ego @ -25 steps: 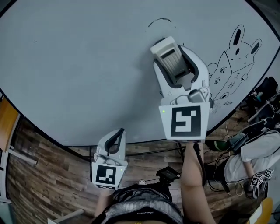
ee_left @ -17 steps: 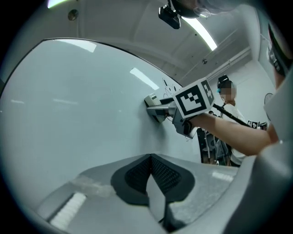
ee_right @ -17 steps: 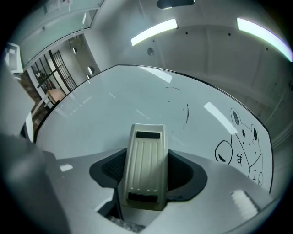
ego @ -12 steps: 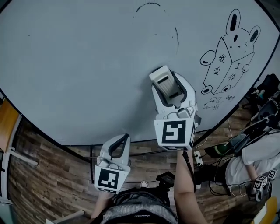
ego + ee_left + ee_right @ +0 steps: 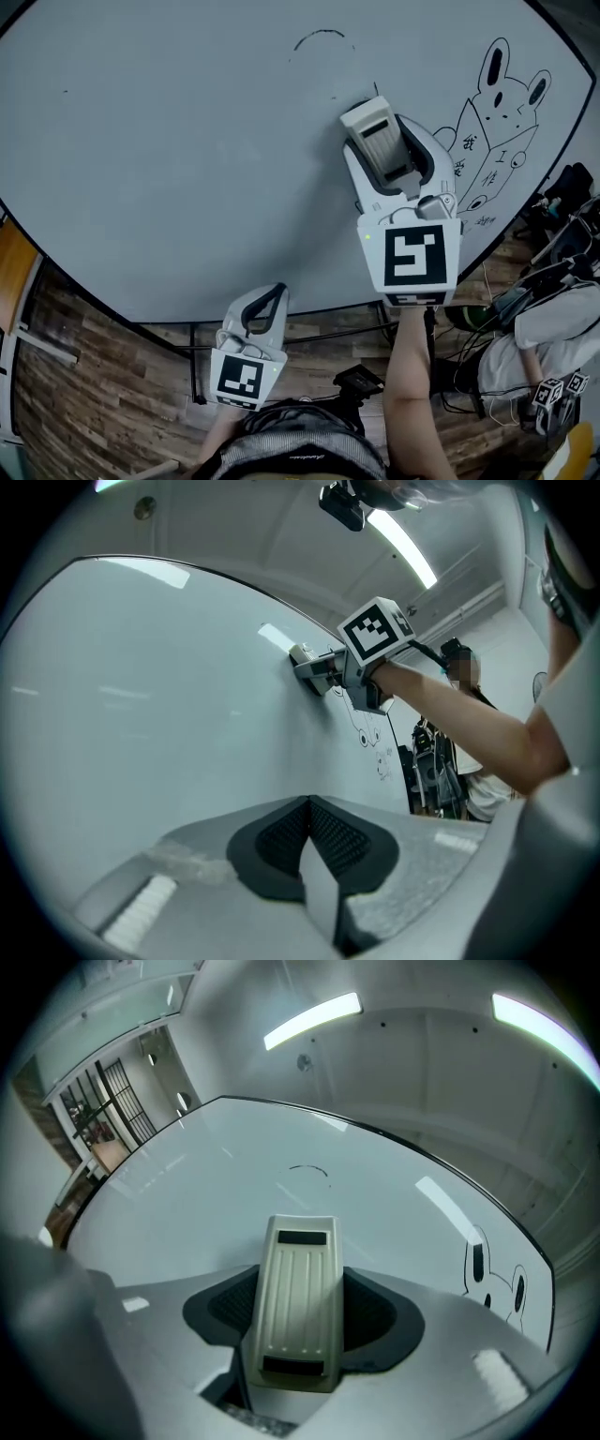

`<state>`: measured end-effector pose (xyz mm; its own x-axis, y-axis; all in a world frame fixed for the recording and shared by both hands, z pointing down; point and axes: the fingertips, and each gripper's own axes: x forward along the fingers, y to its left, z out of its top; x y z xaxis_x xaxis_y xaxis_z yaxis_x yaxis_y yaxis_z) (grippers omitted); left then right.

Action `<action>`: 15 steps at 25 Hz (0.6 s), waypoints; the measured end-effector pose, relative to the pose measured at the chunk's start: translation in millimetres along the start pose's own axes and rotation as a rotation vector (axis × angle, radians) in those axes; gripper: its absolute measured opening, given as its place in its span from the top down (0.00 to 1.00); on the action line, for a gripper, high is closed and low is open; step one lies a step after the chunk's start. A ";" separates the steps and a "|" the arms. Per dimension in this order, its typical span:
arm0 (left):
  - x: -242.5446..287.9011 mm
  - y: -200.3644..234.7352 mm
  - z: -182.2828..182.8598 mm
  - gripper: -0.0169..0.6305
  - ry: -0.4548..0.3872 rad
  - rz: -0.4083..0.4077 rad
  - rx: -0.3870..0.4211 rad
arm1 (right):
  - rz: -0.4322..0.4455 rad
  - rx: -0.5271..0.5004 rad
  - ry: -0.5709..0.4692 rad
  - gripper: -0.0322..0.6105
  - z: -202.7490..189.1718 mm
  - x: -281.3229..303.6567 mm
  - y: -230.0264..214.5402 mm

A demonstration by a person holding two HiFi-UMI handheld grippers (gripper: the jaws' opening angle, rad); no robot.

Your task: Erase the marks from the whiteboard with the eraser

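Observation:
The whiteboard [image 5: 169, 150] fills the head view. A thin curved arc mark [image 5: 319, 36] sits near its top, and a rabbit drawing with characters [image 5: 502, 122] is at its right. My right gripper [image 5: 380, 131] is shut on the cream ribbed eraser [image 5: 382, 139], pressed against the board left of the rabbit. The right gripper view shows the eraser [image 5: 297, 1299] between the jaws, the arc mark [image 5: 307, 1170] ahead and the rabbit [image 5: 492, 1274] to the right. My left gripper [image 5: 267, 305] hangs shut and empty below the board's bottom edge, jaws closed [image 5: 309, 841].
Wooden floor [image 5: 84, 375] lies under the board with a stand foot and cables [image 5: 361, 380]. A seated person in white [image 5: 548, 333] and gear are at the right. The left gripper view shows my right arm [image 5: 450, 714] reaching to the board.
The right gripper with the eraser swept down the board, then back up and to the right. The short vertical stroke near the middle is now mostly hidden or gone. The left gripper shifted slightly right.

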<state>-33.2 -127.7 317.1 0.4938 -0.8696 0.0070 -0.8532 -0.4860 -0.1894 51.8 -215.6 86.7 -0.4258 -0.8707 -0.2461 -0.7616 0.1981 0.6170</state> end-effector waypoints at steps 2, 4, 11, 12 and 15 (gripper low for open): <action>4.6 3.9 10.2 0.97 -0.015 0.004 -0.014 | 0.017 -0.008 -0.006 0.54 14.2 4.7 -8.6; 9.1 9.3 18.9 0.97 -0.025 0.000 0.005 | 0.020 -0.010 -0.019 0.54 28.9 9.3 -17.4; 12.8 23.9 45.1 0.97 -0.035 0.006 0.020 | 0.007 -0.119 0.031 0.54 71.2 26.8 -24.9; 11.1 26.3 49.3 0.97 -0.040 0.012 0.019 | 0.006 -0.142 0.048 0.54 76.2 29.4 -23.7; 0.7 30.7 62.3 0.97 -0.061 0.045 -0.017 | 0.004 -0.212 0.099 0.54 91.1 37.4 -19.4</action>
<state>-48.5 -137.8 250.2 0.4637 -0.8839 -0.0607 -0.8772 -0.4485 -0.1711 6.1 -211.0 -2.5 -0.3706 -0.9121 -0.1754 -0.6358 0.1115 0.7638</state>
